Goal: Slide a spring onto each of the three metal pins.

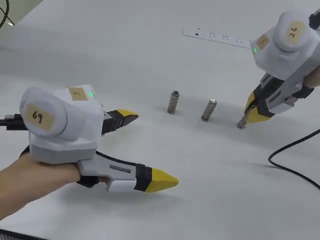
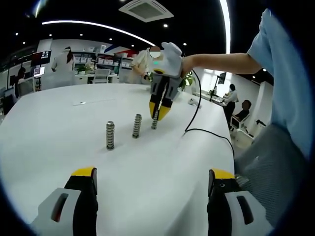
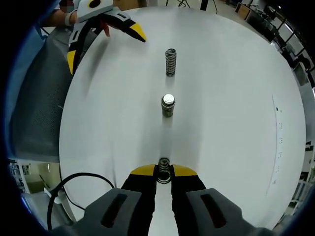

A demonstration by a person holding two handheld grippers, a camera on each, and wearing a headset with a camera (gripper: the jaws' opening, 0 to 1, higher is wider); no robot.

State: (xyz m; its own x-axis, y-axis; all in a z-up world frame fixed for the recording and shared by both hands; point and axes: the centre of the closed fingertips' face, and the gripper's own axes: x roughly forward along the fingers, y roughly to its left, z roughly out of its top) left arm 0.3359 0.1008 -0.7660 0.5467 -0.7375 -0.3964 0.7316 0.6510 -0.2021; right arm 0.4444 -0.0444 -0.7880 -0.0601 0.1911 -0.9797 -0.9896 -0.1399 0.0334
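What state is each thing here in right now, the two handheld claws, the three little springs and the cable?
left gripper, open, holding nothing.
right gripper, shut on the gripped spring.
gripped spring, clamped between the jaws, leaning, lower end at the table.
middle spring, standing on its pin, the pin's shiny top showing.
end spring, standing upright, untouched.
black cable, lying loose on the table.

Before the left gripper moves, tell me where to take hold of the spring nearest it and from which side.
Grip the nearest spring around its middle coils, coming in level from the left gripper's own side. It stands upright, apart from the middle spring, with bare table toward that gripper, so the open jaws could likely straddle it there.
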